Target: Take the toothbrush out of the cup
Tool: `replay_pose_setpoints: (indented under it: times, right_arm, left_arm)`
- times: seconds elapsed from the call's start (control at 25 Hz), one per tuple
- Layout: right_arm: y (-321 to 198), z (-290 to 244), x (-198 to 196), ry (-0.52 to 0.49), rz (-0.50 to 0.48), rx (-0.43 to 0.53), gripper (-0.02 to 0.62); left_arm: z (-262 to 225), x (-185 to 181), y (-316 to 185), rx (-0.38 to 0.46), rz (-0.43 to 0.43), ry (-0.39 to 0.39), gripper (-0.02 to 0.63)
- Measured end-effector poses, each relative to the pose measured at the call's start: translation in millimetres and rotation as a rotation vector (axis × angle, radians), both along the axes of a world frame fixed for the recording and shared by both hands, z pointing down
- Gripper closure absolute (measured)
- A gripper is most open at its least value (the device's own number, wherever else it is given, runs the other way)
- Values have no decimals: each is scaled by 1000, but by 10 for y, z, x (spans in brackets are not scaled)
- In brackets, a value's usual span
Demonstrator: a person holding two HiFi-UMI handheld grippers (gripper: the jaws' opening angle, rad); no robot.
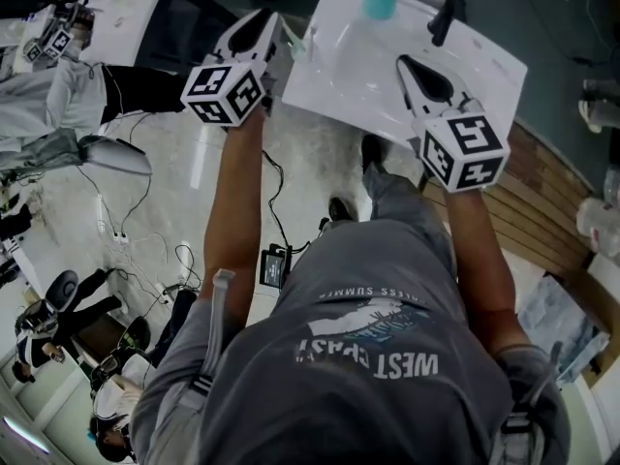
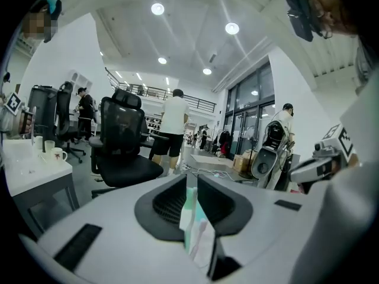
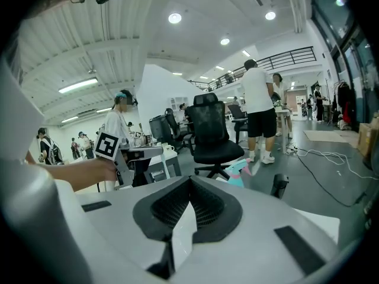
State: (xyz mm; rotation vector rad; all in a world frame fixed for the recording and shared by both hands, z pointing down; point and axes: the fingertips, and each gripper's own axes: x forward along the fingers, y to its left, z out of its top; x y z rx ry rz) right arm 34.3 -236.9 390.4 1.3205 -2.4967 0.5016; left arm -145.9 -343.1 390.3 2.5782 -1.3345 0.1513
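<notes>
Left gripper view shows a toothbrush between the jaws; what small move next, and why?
Probably carry the toothbrush over the sink and set it down: the left gripper holds it clear of the cup, beyond the sink's left edge, over floor.

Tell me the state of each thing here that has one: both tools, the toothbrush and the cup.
left tool: shut on the toothbrush.
toothbrush: out of the cup, gripped between the left tool's jaws.
right tool: shut, nothing between its jaws.
cup: upright on the sink, not held; something pink sticks out of it.
</notes>
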Motion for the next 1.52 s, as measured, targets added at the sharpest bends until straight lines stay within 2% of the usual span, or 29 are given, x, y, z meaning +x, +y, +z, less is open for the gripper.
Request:
replay_pose_setpoints:
  times: [0.36,0.76,1.52]
  right_arm:
    - [116,-94,44,-2,12,16,583]
    - [236,-139,113,-14,27,35,583]
    - [350,-145,284,-22,62,37,583]
  left_arm:
    - [-399,70,141,79,11,1,554]
    - [-613,245,342,121,48,8,554]
    - [-284,621,565,41,117,0,554]
